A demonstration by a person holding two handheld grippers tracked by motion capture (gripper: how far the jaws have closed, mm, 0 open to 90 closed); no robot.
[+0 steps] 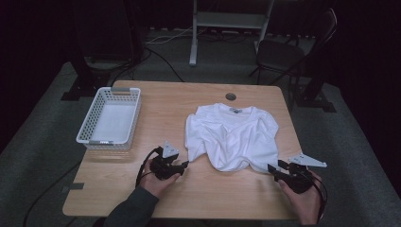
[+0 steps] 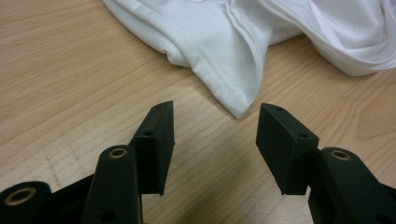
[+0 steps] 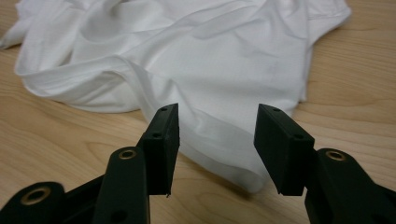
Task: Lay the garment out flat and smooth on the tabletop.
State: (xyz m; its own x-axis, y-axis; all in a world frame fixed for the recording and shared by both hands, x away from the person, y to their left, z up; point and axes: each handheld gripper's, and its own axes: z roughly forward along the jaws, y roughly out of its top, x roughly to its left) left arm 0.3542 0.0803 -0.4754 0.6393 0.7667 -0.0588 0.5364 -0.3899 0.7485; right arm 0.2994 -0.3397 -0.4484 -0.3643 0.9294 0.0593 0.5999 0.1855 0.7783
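Claws: two, both with jaws spread, gripping nothing.
Left claw points at one white shirt, a corner just ahead between its jaws. Right claw meets the hem. One basket lies beyond the left claw on one table.

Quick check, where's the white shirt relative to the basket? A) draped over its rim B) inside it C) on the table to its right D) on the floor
C: the white shirt lies crumpled on the table, well apart from the white basket, which sits at the table's left edge.
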